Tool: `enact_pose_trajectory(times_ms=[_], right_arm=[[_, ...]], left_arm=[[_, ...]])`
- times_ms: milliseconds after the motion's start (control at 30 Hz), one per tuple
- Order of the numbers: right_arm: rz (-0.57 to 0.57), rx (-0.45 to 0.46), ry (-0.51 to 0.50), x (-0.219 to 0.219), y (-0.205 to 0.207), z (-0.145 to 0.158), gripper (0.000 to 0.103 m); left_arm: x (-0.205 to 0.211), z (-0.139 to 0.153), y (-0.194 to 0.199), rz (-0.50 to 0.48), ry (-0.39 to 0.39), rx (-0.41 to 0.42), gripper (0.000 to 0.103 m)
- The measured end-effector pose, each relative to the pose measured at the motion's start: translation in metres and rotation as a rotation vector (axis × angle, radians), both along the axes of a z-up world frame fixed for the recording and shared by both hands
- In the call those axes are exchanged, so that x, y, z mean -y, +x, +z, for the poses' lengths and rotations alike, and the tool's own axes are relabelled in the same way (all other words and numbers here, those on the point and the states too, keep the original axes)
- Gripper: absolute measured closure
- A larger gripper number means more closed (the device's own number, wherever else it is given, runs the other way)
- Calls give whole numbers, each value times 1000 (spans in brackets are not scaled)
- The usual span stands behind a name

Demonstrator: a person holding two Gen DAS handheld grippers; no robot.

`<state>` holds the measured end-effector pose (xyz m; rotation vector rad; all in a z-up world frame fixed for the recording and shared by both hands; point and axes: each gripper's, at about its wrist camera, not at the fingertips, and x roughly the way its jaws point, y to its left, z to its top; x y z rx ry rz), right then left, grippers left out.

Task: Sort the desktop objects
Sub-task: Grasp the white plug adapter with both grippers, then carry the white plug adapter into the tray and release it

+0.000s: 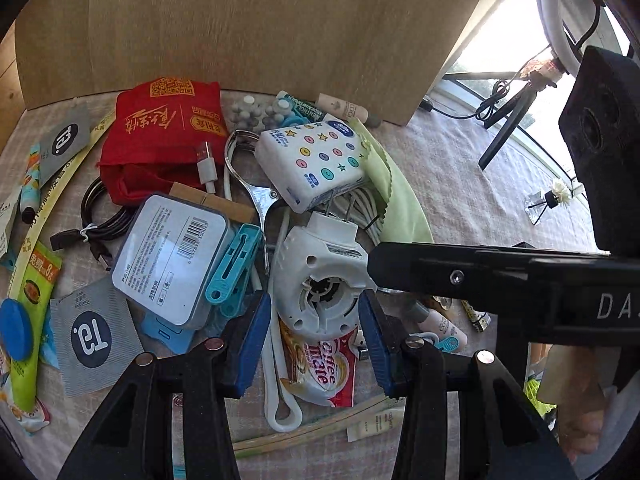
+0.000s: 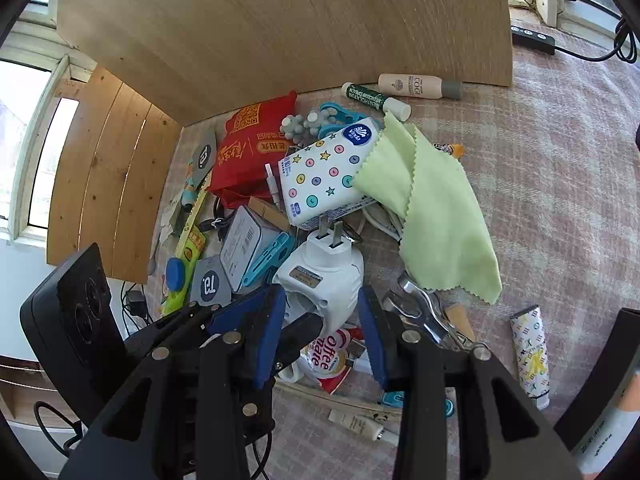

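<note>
A white plug-in device with two metal prongs (image 1: pixel 320 280) (image 2: pixel 324 276) lies in a heap of small objects on a checked cloth. My left gripper (image 1: pixel 316 336) is open, its blue pads either side of the device. My right gripper (image 2: pixel 322 332) is open around the same device; its black finger crosses the left wrist view (image 1: pixel 460 276). Whether the pads touch it I cannot tell. Behind it lie a white tissue pack with coloured dots (image 1: pixel 316 160) (image 2: pixel 324 176) and a red bag (image 1: pixel 160 132) (image 2: pixel 248 148).
A wooden board (image 1: pixel 248 28) stands behind the heap. A green cloth (image 2: pixel 432 216), a grey box with a barcode (image 1: pixel 172 256), a Coffee mate sachet (image 1: pixel 320 372), metal clippers (image 2: pixel 424 312), a black cable (image 1: pixel 96 220), tubes and bottles (image 2: pixel 420 86) lie around.
</note>
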<state>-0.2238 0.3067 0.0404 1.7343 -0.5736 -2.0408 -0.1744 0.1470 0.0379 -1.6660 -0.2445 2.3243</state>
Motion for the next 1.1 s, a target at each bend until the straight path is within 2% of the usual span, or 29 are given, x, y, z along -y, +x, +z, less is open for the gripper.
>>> enact_pose_trajectory(times_ms=[367,700,867,1100], right_arm=[[-1,43,34,16,-27,-26,65],[11,45,63,23,-25,-28,65],[6,43,36,15,-16,-19,65],[-1,-10,46,-7,8,15,65]], left_arm=[[-3,-18,-8,-3,24,19,67],[1,-18,-3,26,87,19,68],[0,-9,5,34,110,10,68],[-18,19,20,7,126,-31,68]])
